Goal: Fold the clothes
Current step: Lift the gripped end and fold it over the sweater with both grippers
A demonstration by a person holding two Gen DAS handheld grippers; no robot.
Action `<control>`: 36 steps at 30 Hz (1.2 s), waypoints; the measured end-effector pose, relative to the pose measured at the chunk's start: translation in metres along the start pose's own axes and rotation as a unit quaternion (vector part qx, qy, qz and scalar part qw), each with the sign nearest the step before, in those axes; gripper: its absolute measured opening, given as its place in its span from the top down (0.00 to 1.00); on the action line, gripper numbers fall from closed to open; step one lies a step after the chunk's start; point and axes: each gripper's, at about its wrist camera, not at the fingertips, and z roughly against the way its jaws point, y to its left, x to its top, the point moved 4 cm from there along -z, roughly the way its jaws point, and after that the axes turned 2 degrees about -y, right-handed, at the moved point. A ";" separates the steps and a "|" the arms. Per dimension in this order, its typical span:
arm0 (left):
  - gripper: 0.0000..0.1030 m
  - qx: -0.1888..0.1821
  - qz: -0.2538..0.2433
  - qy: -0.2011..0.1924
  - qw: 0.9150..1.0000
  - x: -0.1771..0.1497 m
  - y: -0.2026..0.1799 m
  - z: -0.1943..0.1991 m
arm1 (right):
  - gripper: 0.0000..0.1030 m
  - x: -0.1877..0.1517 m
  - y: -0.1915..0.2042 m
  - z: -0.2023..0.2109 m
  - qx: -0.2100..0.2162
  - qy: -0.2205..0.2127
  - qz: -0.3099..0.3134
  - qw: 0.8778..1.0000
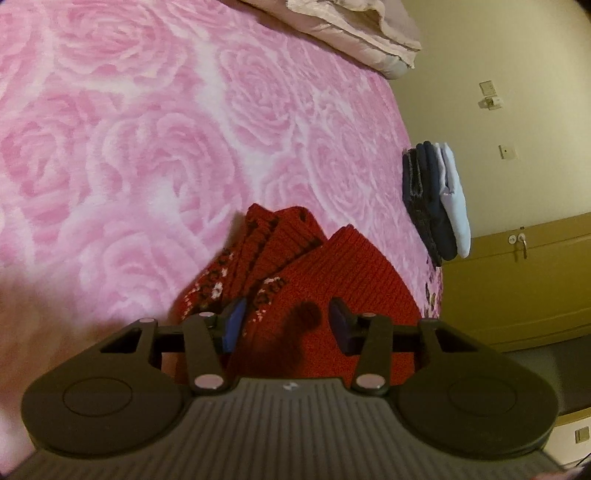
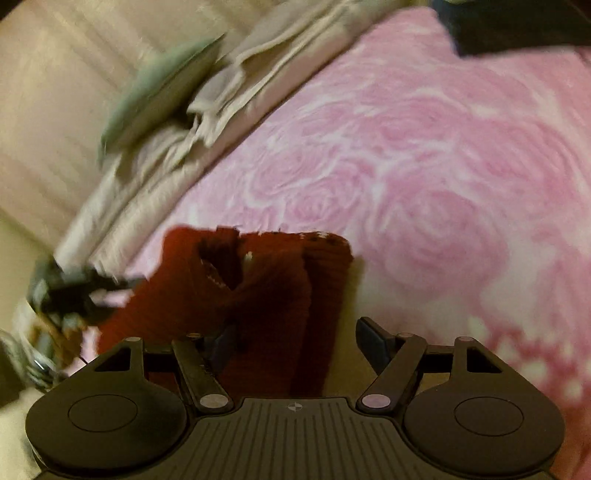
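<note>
Left tongs (image 1: 286,323): jaws parted, blue pads on either side of the red knitted sweater (image 1: 317,273), which fills the gap between them; neither pad visibly pinches the fabric. Right tongs (image 2: 299,341): jaws wide apart, a fold of the same sweater (image 2: 258,295) lying between them; the left pad seems to touch the knit, though motion blur leaves this uncertain. The sweater lies bunched on the pink rose-patterned bedspread (image 1: 147,147), near the bed's edge. Farther along that edge sits a stack of folded clothes (image 1: 436,199), dark items with a pale blue one. A beige quilt (image 1: 351,26) lies folded at the bed's far end.
</note>
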 end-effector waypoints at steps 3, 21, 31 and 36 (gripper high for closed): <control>0.90 -0.005 -0.029 -0.003 1.000 0.001 -0.006 -0.003 | 0.90 0.009 0.001 -0.003 0.014 -0.023 -0.014 1.000; 0.85 0.027 -0.085 -0.050 0.995 0.011 -0.014 0.005 | 0.34 0.033 -0.024 -0.015 0.004 -0.021 -0.152 0.988; 1.00 -0.002 -0.128 -0.013 0.992 0.038 -0.037 -0.029 | 0.81 0.040 -0.013 -0.020 0.029 -0.038 -0.049 0.998; 1.00 0.004 -0.138 -0.075 0.988 0.044 -0.042 -0.020 | 0.90 0.046 -0.042 -0.020 0.065 -0.042 -0.181 0.981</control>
